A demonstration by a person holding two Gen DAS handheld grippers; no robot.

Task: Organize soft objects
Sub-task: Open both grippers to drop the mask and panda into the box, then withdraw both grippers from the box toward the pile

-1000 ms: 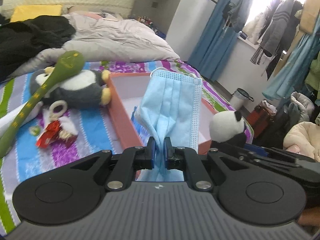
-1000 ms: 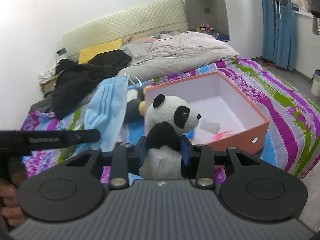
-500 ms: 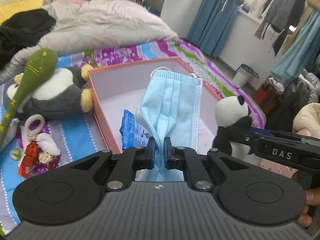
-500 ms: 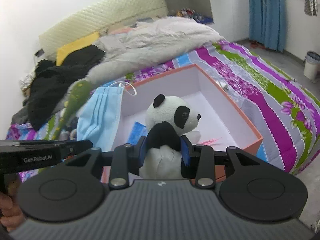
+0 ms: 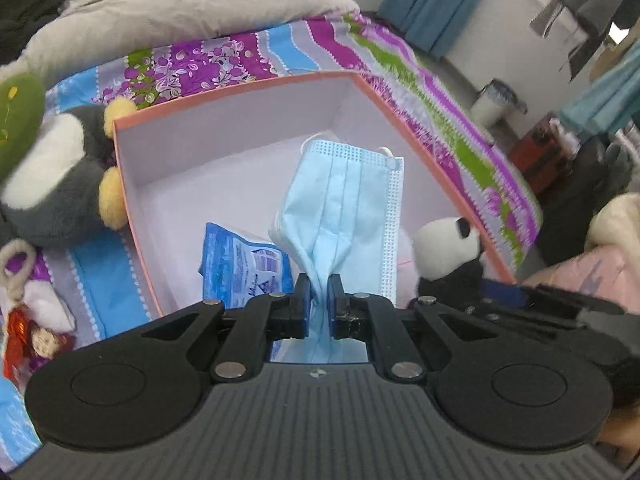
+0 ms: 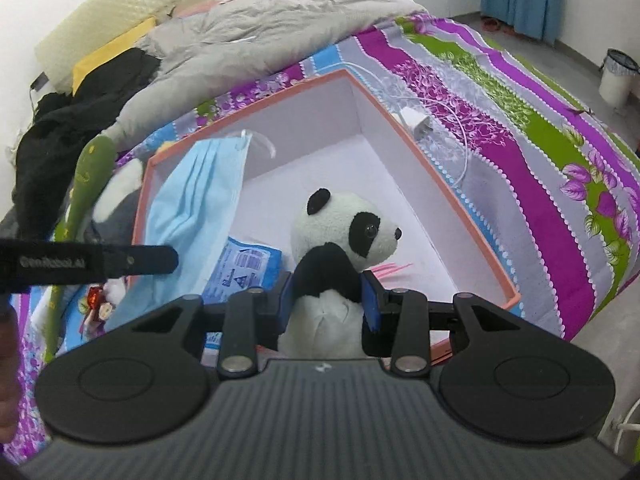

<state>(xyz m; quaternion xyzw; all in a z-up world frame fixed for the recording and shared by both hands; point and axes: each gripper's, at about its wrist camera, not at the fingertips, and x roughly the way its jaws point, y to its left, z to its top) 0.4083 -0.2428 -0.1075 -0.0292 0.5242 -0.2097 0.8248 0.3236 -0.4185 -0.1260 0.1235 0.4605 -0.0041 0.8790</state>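
Observation:
My left gripper (image 5: 318, 294) is shut on a light blue face mask (image 5: 344, 208) and holds it over the open orange box (image 5: 236, 88). My right gripper (image 6: 328, 294) is shut on a panda plush (image 6: 344, 240) and holds it over the same box (image 6: 452, 196). The mask also shows in the right wrist view (image 6: 196, 200), and the panda in the left wrist view (image 5: 444, 244). A blue packet (image 5: 240, 268) lies inside the box. A penguin plush (image 5: 60, 176) and a green plush snake (image 5: 18, 120) lie on the bed left of the box.
A small red and white doll (image 5: 32, 332) lies on the striped bedspread (image 5: 192, 60) at the left. A white charger with cable (image 6: 420, 124) lies right of the box. A grey duvet (image 6: 260, 20) and black clothes (image 6: 72, 108) are behind. A bin (image 6: 616, 76) stands on the floor.
Both grippers have moved forward and down over the box, each still holding its object. The box now fills more of both views and the blue packet inside shows.

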